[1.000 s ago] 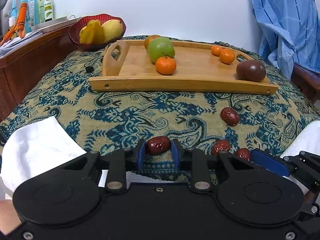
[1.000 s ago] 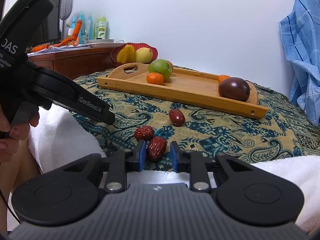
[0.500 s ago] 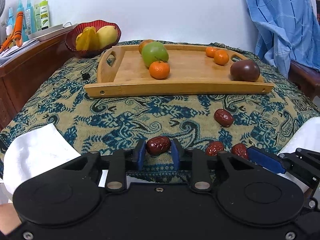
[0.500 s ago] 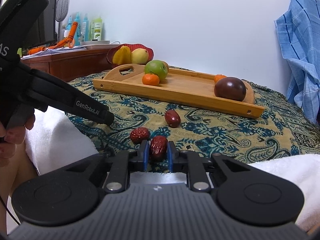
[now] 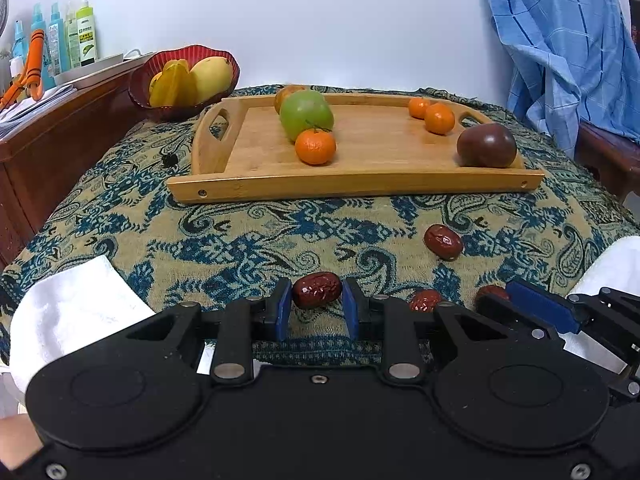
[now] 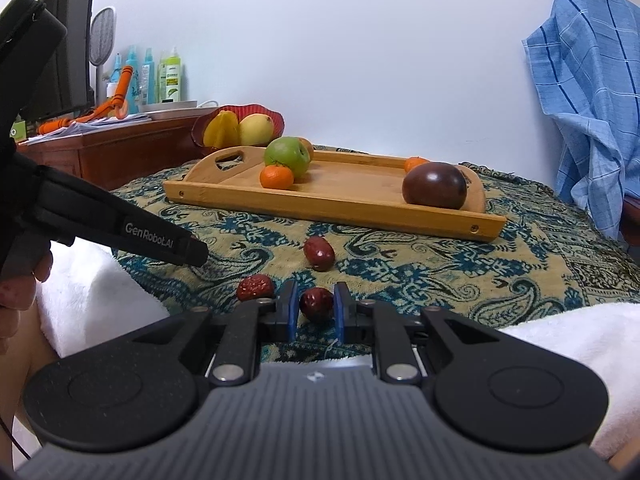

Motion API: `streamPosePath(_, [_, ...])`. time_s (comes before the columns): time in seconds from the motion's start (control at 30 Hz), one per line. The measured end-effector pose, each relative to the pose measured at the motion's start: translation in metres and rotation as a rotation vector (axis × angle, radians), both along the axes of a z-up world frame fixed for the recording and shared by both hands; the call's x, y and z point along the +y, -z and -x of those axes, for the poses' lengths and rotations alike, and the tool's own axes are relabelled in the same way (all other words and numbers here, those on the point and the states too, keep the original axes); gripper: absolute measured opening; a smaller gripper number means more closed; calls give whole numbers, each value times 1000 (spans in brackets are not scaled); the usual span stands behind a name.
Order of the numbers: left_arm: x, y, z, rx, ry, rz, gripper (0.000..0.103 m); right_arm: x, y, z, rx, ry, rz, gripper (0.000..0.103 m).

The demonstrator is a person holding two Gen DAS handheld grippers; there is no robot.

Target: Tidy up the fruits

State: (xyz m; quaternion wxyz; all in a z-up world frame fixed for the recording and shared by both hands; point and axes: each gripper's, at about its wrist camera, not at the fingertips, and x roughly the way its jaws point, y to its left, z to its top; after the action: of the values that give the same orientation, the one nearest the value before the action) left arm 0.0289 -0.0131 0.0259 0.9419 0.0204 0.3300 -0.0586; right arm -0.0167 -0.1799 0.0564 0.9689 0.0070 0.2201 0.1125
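Left wrist view has the left gripper (image 5: 316,312) clamped on a wrinkly dark-red jujube (image 5: 317,290), blue pads pressing both its ends, right above the blue-and-tan paisley cloth (image 5: 240,248). Right wrist view shows the right gripper (image 6: 316,314) closed tight on a second dried red jujube (image 6: 316,305), squeezed between its blue pads. So that's 2 held. 2 more are loose on the cloth: a third shiny red jujube (image 6: 319,253) lying a bit nearer the tray, and a fourth crinkled red jujube (image 6: 255,287) just beside the right gripper's left finger. Further back sits the rectangular bamboo tray with cut-out handles (image 5: 360,190), holding a big green apple (image 5: 306,114), a small orange tangerine (image 5: 315,147) touching the apple's front, 2 more little tangerines (image 5: 439,118) at the far right, and a round dark purple-brown fruit (image 5: 486,145) in the near right corner. Behind the tray's left end there's a red glass bowl (image 5: 144,80) with yellow fruit. White towels (image 5: 68,308) lie at both near edges, and a blue checked cloth (image 5: 568,40) hangs at the right.
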Motion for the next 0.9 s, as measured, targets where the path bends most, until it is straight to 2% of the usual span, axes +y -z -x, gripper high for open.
streamPosePath(0.57, [0, 2, -2, 7, 6, -2, 26, 5, 9, -10, 66, 3, 37, 24])
streamPosePath(0.77, [-1, 0, -4, 3, 8, 7, 26, 8, 9, -13, 57, -4, 36, 23])
streamPosePath(0.9, [-1, -5, -6, -8, 13, 12, 26, 6, 3, -11, 19, -5, 24, 22])
